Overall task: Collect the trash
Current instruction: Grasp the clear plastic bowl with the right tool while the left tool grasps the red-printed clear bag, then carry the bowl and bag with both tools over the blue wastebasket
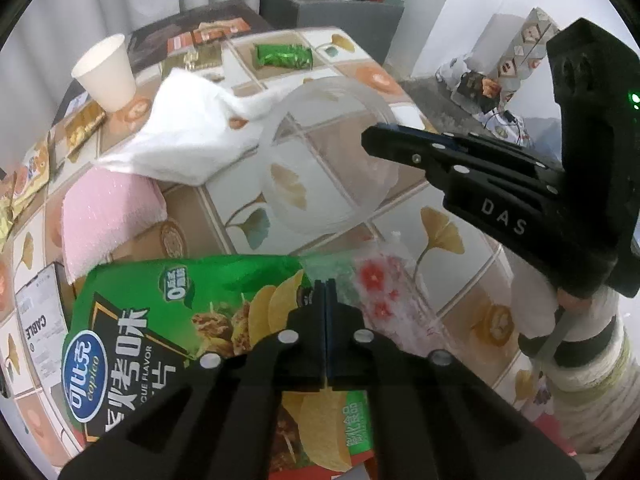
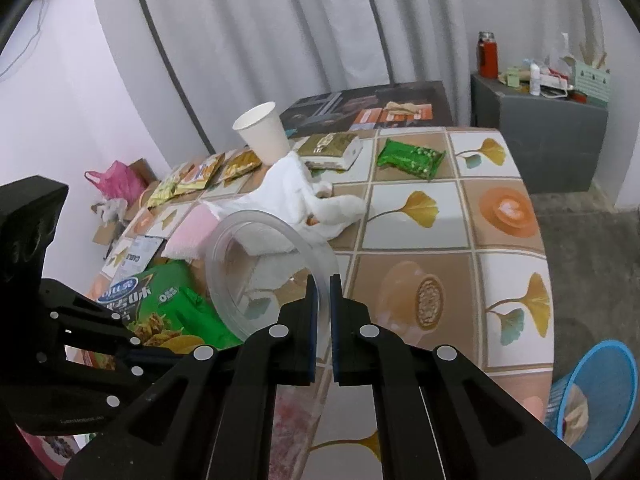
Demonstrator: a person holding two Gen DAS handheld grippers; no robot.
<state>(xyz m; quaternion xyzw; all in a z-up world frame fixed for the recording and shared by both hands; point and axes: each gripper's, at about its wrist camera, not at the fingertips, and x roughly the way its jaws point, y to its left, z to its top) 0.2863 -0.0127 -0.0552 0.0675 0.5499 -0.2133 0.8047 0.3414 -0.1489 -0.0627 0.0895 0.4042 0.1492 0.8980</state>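
Your left gripper (image 1: 326,284) pinches the green chip bag (image 1: 160,320) on the table (image 2: 500,240); your right gripper (image 2: 325,280) clamps the clear plastic container's (image 2: 256,272) rim.

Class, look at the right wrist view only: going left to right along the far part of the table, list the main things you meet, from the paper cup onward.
White paper cup → gold packet → green snack wrapper → red bottle on the grey cabinet behind the table.
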